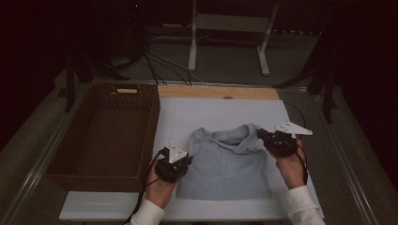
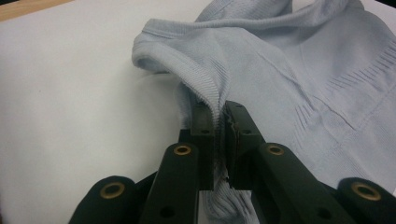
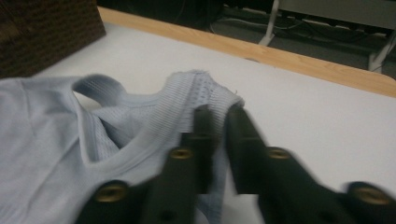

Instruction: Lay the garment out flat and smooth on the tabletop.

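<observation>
garment: pale blue top [image 1: 225, 164] lies on the white sheet [image 1: 187, 112] between my grippers | left gripper [image 2: 218, 122]: I pinch its ribbed edge tight, anchoring it | right gripper [image 3: 218, 119]: nearly closed on the opposite shoulder, ready to fold | basket [image 1: 70, 154] beyond my left fingers

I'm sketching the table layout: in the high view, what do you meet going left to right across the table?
Wicker basket → left gripper → pale blue shirt → right gripper.
</observation>
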`<action>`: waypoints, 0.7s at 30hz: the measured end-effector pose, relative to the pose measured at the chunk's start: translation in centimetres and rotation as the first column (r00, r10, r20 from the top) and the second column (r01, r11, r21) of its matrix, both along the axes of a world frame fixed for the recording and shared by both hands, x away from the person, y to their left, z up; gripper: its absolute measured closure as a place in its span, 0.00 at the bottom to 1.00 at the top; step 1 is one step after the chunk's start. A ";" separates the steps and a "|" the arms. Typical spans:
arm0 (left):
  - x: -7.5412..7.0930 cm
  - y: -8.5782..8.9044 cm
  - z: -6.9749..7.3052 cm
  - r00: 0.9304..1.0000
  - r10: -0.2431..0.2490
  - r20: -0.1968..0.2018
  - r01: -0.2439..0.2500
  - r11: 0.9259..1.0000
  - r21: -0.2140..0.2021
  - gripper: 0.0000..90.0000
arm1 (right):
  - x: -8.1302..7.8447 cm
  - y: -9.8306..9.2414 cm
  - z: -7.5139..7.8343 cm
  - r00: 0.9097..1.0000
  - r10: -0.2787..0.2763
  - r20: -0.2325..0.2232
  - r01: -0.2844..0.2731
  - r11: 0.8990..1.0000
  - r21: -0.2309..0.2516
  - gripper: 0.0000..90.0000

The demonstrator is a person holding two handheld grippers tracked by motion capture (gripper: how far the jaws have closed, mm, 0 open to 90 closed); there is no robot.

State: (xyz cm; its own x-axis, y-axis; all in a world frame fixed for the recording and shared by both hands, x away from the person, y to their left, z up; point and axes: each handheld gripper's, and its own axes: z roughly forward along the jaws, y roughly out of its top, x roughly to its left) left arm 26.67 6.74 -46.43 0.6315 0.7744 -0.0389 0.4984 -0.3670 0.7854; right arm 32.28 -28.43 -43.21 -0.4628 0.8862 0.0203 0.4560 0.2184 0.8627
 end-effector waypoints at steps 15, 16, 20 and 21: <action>0.0 0.0 0.0 1.000 0.001 0.001 -0.001 1.000 -0.006 0.93 | -3.3 0.2 0.7 0.993 0.115 0.031 -0.116 0.993 0.011 0.43; 0.0 0.0 0.1 1.000 0.001 0.001 -0.001 1.000 -0.006 0.93 | -3.5 0.2 0.5 0.992 0.120 0.030 -0.121 0.993 0.004 0.43; 0.0 0.0 0.1 1.000 0.001 0.001 -0.001 1.000 -0.006 0.93 | -4.2 0.6 -0.3 0.987 0.159 0.018 -0.158 0.987 -0.026 0.45; 0.0 0.0 0.1 1.000 0.001 0.001 -0.001 1.000 -0.006 0.93 | -4.4 0.7 -0.5 0.985 0.172 0.012 -0.172 0.985 -0.032 0.47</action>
State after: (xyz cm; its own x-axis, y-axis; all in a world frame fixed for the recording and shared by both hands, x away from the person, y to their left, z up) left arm 26.68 6.74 -46.34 0.6310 0.7746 -0.0429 0.4977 -0.3618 0.7882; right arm 27.92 -27.73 -43.73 -0.6083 0.7936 -0.0136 0.3972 0.3191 0.8605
